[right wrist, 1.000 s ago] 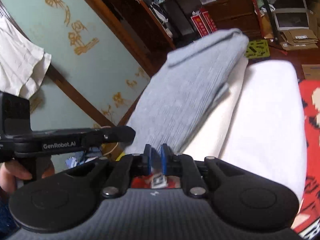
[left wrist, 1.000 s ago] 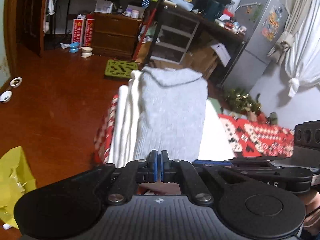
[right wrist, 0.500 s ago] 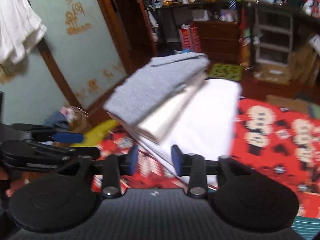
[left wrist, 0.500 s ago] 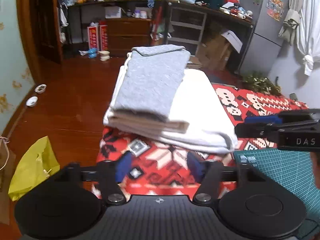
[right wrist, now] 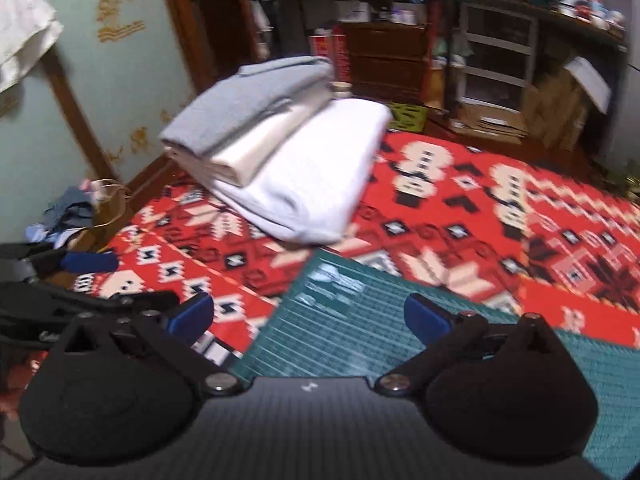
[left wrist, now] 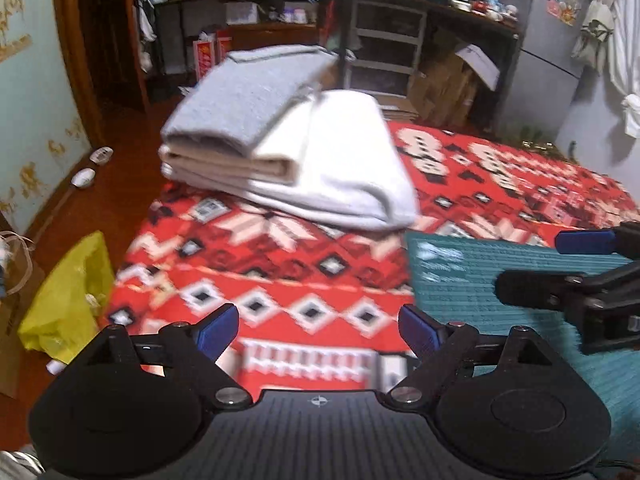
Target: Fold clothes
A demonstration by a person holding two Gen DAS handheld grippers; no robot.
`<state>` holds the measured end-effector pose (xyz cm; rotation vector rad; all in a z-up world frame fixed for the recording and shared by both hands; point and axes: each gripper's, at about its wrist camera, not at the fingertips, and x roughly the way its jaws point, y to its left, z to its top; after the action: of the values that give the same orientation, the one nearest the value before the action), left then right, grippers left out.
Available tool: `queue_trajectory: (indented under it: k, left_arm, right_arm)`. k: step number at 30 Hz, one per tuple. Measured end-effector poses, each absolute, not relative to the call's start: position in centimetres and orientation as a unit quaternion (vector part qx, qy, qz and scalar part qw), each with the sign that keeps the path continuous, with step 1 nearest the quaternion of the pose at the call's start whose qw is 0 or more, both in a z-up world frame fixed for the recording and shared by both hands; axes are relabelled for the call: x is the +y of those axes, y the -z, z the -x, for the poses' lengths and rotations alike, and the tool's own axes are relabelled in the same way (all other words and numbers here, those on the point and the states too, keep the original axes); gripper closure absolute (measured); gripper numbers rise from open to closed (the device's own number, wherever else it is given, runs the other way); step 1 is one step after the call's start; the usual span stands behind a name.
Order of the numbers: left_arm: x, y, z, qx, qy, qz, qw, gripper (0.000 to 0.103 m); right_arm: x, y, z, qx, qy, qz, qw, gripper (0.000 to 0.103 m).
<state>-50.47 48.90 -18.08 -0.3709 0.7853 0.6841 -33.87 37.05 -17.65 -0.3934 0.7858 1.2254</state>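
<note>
Cluttered room, dim light; both views slightly blurred. Red patterned blanket (left wrist: pixel 280 276) covers the work surface, wood floor showing past its left edge.

Left wrist view, left to right: yellow bag (left wrist: pixel 68 300) on the floor beside the blanket's near left corner. Two small white dishes (left wrist: pixel 90 166) farther back along the pale green wall. Left gripper (left wrist: pixel 319 330) hangs over the blanket's near part, blue-padded fingers (left wrist: pixel 216 330) spread wide, nothing between them. Stack of folded clothes (left wrist: pixel 288 160) sits on the far left part of the blanket: grey piece (left wrist: pixel 248 96) on top, beige piece (left wrist: pixel 240 166) under it, white piece (left wrist: pixel 344 168) at the bottom and reaching farther right than the others. Green cutting mat (left wrist: pixel 460 280) lies on the blanket at near right, its far left corner just beside the white piece. Right gripper enters from the right edge above the mat. Far right: grey fridge (left wrist: pixel 548 40) and white curtain (left wrist: pixel 624 40).

Right wrist view, left to right: white cloth (right wrist: pixel 24 20) hangs on the green wall; heap of bluish fabric (right wrist: pixel 68 212) on the floor below. Left gripper shows at the left edge. Right gripper (right wrist: pixel 310 316) sits above the mat's near part, fingers (right wrist: pixel 428 318) spread wide, empty. Stack lies well beyond both grippers, touching neither. Shelves and cardboard boxes (right wrist: pixel 560 104) at far right.
</note>
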Motion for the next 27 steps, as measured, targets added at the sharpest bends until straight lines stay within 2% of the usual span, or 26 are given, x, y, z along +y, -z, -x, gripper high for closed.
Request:
queue_trajectory:
  k: [10, 21, 27]
  left_arm:
    - [43.3, 17.1, 51.4, 0.392, -0.393, 0.143, 0.819, 0.016]
    - [41.7, 9.3, 51.5, 0.379, -0.396, 0.112, 0.829, 0.016]
    - [41.9, 5.7, 52.1, 0.361, -0.442, 0.134, 0.810, 0.015]
  right_arm:
    - [32.5, 14.3, 34.4, 0.363, -0.503, 0.166, 0.767, 0.000]
    - [31.1, 7.4, 34.6, 0.345, -0.483, 0.168, 0.787, 0.001]
    - [31.9, 4.6, 35.6, 0.357, -0.477, 0.186, 0.781, 0.000]
